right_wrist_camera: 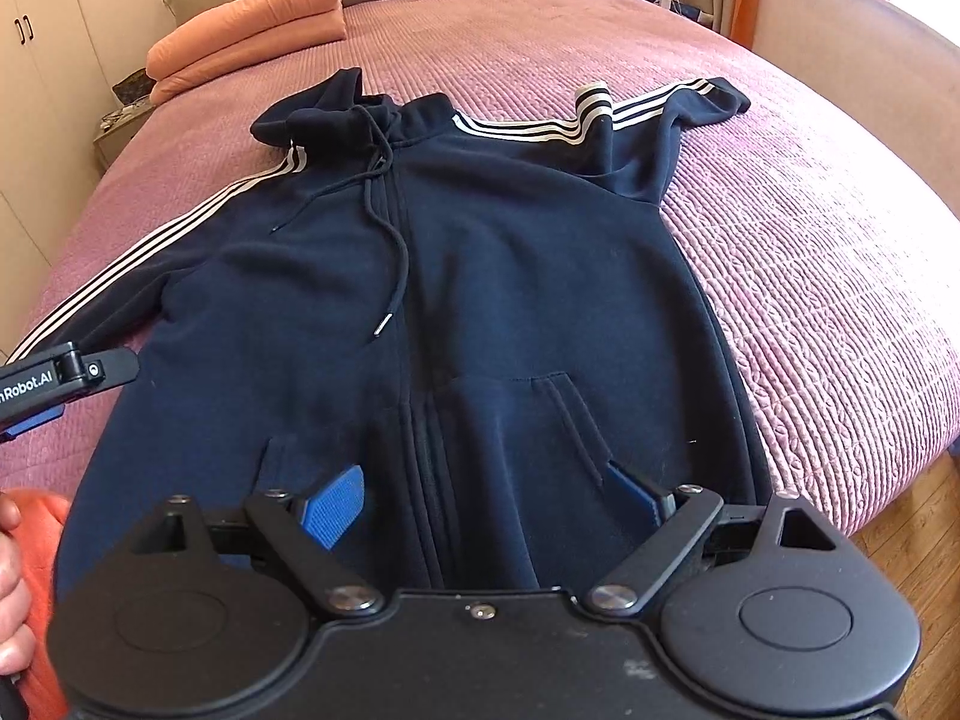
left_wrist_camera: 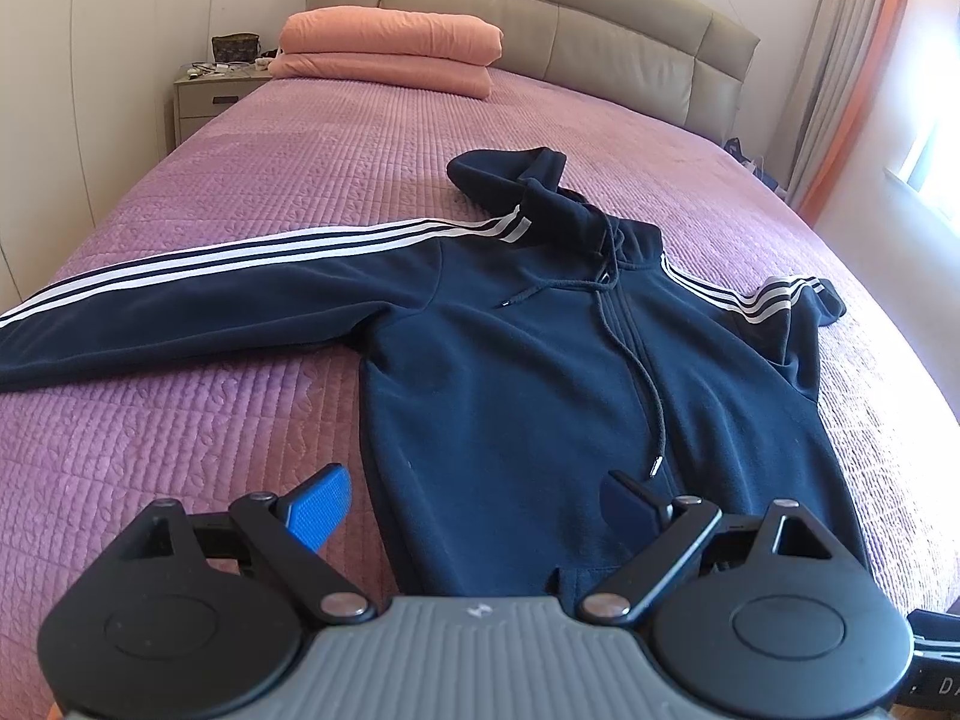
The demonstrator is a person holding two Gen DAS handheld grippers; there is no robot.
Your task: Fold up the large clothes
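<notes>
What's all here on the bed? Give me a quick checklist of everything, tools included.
Surface: bed under a purple quilted cover.
Job's things: navy hoodie lying front up, zipped; one sleeve stretched out flat, the other crumpled by the shoulder.
Clutter: folded pink blankets near the headboard.
Grippers: left gripper and right gripper both open, holding nothing, at the hem.
Cables: nothing seen.
Surroundings: nightstand, curtains, wood floor.
</notes>
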